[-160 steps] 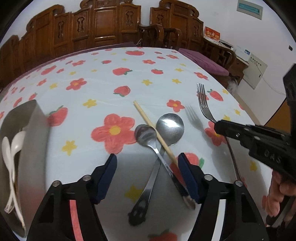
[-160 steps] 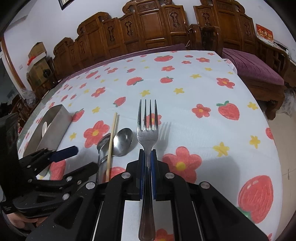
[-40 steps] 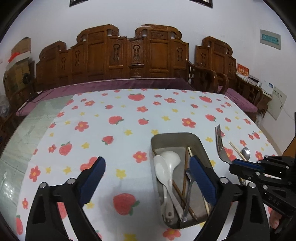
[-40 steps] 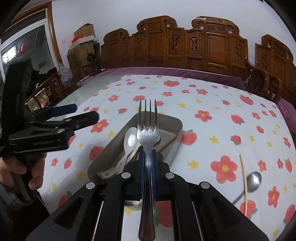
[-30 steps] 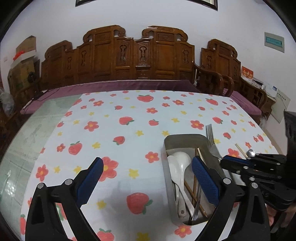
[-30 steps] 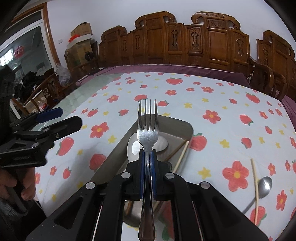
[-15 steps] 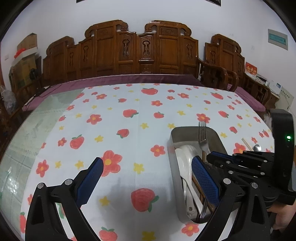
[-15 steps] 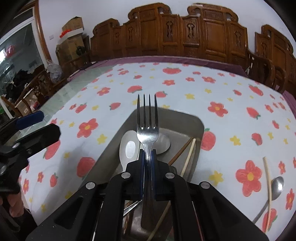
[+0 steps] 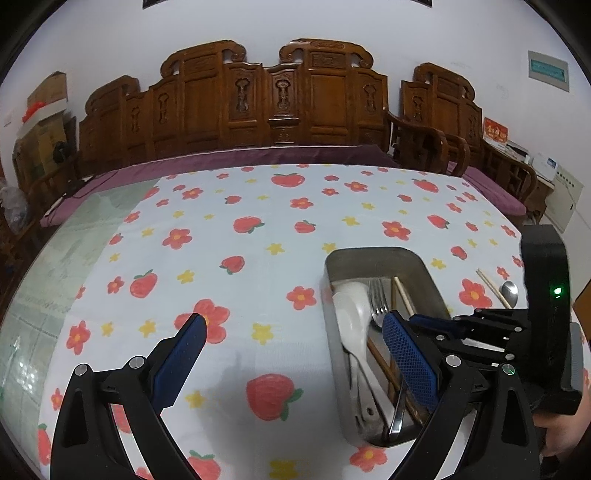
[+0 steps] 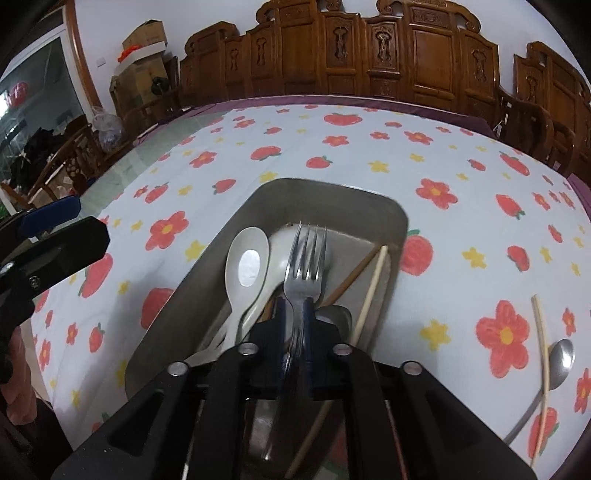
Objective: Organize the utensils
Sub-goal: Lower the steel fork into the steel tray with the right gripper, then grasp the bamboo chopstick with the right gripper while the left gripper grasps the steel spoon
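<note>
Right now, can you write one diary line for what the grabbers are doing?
right gripper: jaws just opening around fork | fork: over metal tray | left gripper: open, empty

Wall: plain white wall (image 9: 424,33) behind the furniture, evenly lit.
Seating: a row of dark carved wooden chairs (image 9: 273,99) along the wall, with purple cushions (image 9: 229,157).
Table cover: white cloth (image 9: 258,236) printed with red flowers, strawberries and yellow stars.
Left corner: cardboard boxes (image 10: 144,40) stacked near a wooden-framed window (image 10: 40,88).
Right wall: a small green sign (image 9: 547,72) and a red box (image 9: 495,130).
</note>
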The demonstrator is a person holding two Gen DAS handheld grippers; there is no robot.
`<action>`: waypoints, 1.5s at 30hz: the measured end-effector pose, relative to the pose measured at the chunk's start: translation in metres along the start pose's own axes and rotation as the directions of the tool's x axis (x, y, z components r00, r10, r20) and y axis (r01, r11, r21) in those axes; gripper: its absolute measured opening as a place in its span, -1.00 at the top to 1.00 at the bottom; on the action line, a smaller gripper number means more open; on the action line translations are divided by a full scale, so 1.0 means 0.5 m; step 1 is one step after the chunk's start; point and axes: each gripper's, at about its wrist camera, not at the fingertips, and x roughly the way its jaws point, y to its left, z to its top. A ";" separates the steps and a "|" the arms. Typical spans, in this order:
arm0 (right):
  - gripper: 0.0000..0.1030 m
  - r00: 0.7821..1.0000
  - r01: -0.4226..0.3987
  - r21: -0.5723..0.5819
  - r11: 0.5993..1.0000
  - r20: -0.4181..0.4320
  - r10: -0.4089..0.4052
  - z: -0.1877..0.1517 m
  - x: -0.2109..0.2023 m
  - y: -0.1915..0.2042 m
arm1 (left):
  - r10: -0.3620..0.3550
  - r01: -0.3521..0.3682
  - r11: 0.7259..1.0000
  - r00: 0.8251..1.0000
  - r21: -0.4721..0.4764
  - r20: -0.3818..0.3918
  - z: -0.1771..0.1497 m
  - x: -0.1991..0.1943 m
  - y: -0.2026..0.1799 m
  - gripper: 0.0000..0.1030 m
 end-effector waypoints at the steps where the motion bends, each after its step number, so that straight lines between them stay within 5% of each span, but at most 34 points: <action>1: 0.69 1.000 -0.003 0.001 1.000 0.008 0.003 0.000 -0.009 -0.006 | -0.004 0.004 1.000 1.000 0.000 0.000 0.002 -0.001 -0.005 -0.79; 5: 0.68 0.997 0.001 0.007 1.000 0.073 -0.002 -0.011 -0.087 -0.049 | -0.027 0.027 1.000 1.000 0.006 0.015 0.006 -0.009 -0.028 -0.79; 8: 0.47 0.994 0.023 0.032 0.999 0.109 -0.026 -0.030 -0.144 -0.100 | -0.052 0.051 0.998 0.998 0.025 0.022 0.008 -0.012 -0.057 -0.79; 14: 0.18 0.980 0.161 0.054 0.986 0.111 -0.166 -0.102 -0.224 -0.232 | -0.092 0.090 0.993 0.995 0.076 0.026 0.002 -0.017 -0.121 -0.79; 21: 0.09 0.970 0.232 0.092 0.968 0.044 -0.237 -0.159 -0.208 -0.337 | -0.125 0.123 0.984 0.992 0.126 0.011 -0.021 -0.016 -0.189 -0.79; 29: 0.10 0.966 0.258 0.082 0.963 -0.023 -0.257 -0.184 -0.145 -0.369 | -0.168 0.165 0.964 0.986 0.207 -0.001 -0.048 -0.033 -0.266 -0.79; 35: 0.39 0.965 0.260 0.045 0.965 -0.052 -0.258 -0.189 -0.121 -0.366 | -0.192 0.193 0.954 0.981 0.230 -0.026 -0.064 -0.031 -0.299 -0.79; 39: 0.89 0.966 0.255 0.023 0.967 -0.055 -0.253 -0.190 -0.121 -0.360 | -0.200 0.203 0.948 0.979 0.246 -0.039 -0.072 -0.034 -0.325 -0.79; 45: 0.89 0.972 0.230 0.031 0.973 -0.058 -0.228 -0.192 -0.134 -0.366 | -0.190 0.199 0.944 0.980 0.262 -0.059 -0.080 -0.029 -0.365 -0.79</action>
